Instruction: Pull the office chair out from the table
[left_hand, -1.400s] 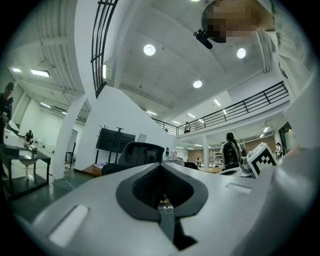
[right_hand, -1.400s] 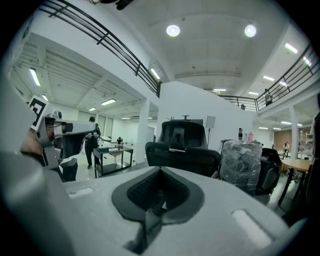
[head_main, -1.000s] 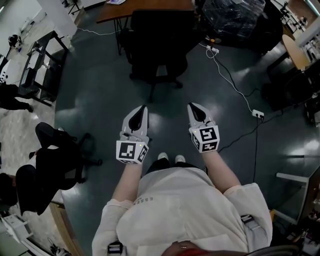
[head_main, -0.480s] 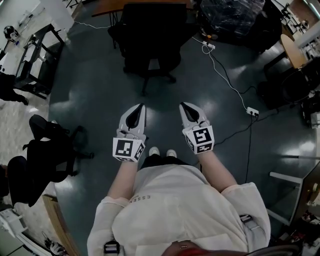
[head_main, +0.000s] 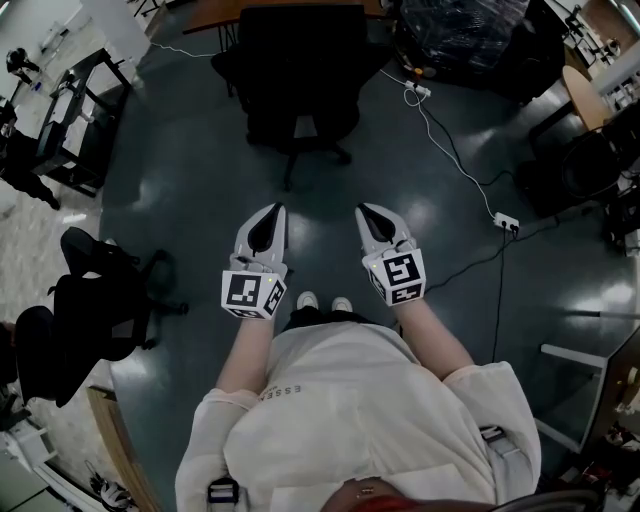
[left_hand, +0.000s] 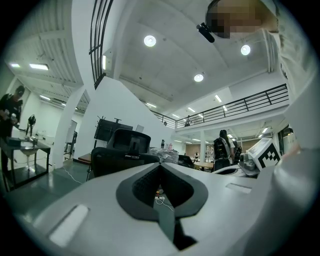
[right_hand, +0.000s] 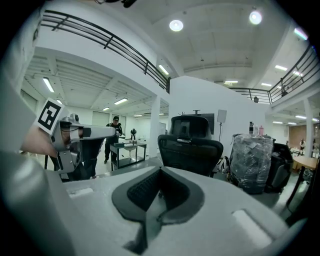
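A black office chair (head_main: 297, 70) stands on the dark floor at the top of the head view, its back towards me, against the brown table (head_main: 215, 14). It also appears ahead in the left gripper view as the chair (left_hand: 122, 152) and in the right gripper view as the chair (right_hand: 191, 147). My left gripper (head_main: 277, 207) and right gripper (head_main: 361, 208) are held side by side in front of me, both shut with nothing in them, well short of the chair.
A white power strip (head_main: 507, 222) with its cable lies on the floor at the right. A second black chair (head_main: 105, 300) stands at the left, near a metal rack (head_main: 75, 120). A wrapped black bundle (head_main: 470, 35) sits at the top right.
The chair and table have slid a little towards the top of the head view. Both grippers stay shut and side by side, sitting slightly higher in the picture.
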